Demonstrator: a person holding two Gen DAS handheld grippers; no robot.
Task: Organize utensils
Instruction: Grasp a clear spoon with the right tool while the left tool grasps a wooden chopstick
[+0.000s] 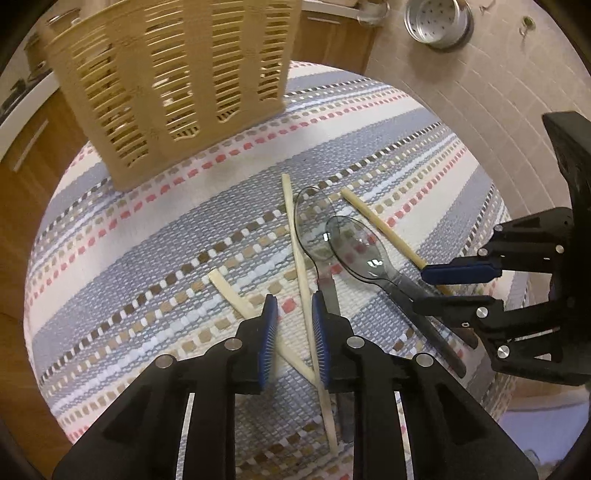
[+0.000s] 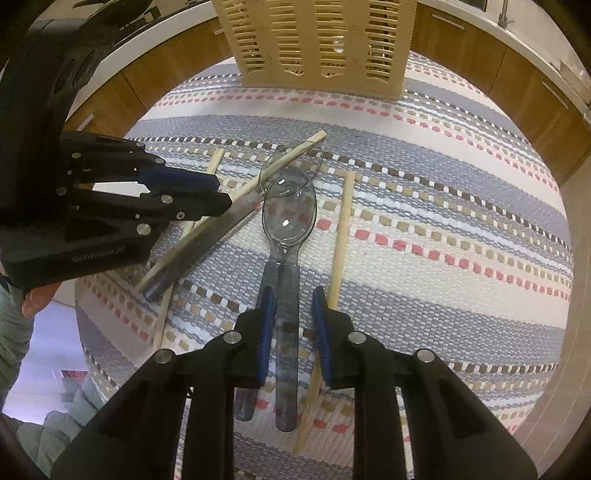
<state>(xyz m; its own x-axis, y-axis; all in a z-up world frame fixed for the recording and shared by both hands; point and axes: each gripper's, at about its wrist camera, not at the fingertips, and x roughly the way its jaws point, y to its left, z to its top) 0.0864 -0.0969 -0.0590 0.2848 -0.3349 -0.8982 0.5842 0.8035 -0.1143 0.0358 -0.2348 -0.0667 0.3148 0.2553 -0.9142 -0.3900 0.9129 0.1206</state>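
Two clear grey plastic spoons and several pale wooden chopsticks lie on a striped woven mat (image 1: 147, 236). In the left wrist view my left gripper (image 1: 294, 314) is open, its fingers on either side of a long chopstick (image 1: 300, 266), with one spoon's (image 1: 314, 229) handle by the right finger. In the right wrist view my right gripper (image 2: 294, 310) is open low over the mat, its fingers on either side of the other spoon's (image 2: 288, 218) handle. The left gripper (image 2: 218, 194) shows there at the left. A tan slotted utensil basket (image 1: 166, 77) stands at the mat's far side.
Wooden cabinet fronts (image 2: 498, 62) run behind the mat. A metal perforated strainer (image 1: 437, 22) sits on the tiled floor at the top right of the left view. A chopstick (image 2: 341, 236) lies just right of the right gripper.
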